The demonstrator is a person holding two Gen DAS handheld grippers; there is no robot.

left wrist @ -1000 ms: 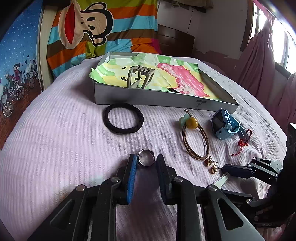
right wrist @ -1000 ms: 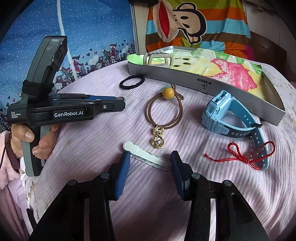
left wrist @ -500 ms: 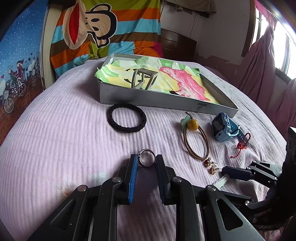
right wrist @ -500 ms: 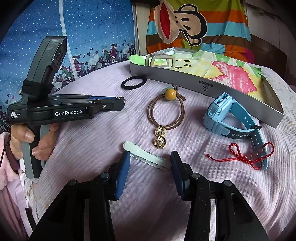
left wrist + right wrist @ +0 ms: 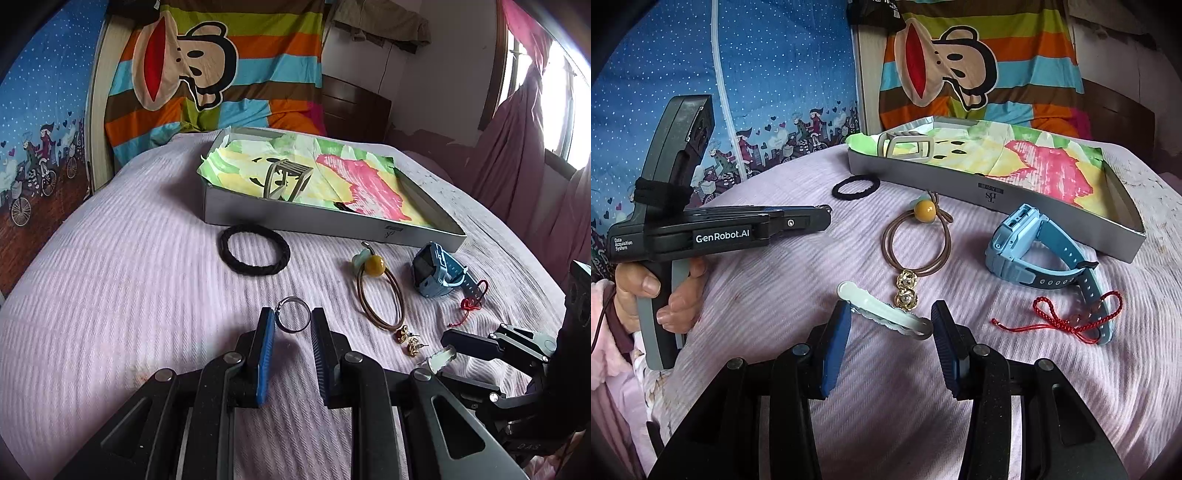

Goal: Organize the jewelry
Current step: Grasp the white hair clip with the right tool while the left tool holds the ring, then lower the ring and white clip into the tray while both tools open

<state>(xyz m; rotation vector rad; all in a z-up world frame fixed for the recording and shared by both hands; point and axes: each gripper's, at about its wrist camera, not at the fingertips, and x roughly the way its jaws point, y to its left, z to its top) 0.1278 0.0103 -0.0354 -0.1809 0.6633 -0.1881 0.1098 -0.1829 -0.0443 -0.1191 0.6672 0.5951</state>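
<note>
My left gripper [image 5: 292,322] is shut on a silver ring [image 5: 292,314], held at its fingertips above the lilac bedspread. My right gripper [image 5: 889,321] is open, its fingers on either side of a pale green hair clip [image 5: 882,313] lying on the bed. The grey box [image 5: 258,212] lined with coloured paper holds a grey claw clip [image 5: 286,179] and stands at the far side. It also shows in the right wrist view [image 5: 960,184]. The left gripper shows from the side in the right wrist view [image 5: 820,218].
On the bed lie a black hair tie [image 5: 255,254], a brown elastic with a yellow bead [image 5: 918,236], two gold earrings [image 5: 907,290], a blue watch [image 5: 1034,254] and a red cord bracelet [image 5: 1067,317]. A striped monkey blanket [image 5: 207,74] hangs behind.
My left gripper has lifted and tilted up with the ring, so the box and items sit lower in its view. The right gripper has stayed around the clip.
</note>
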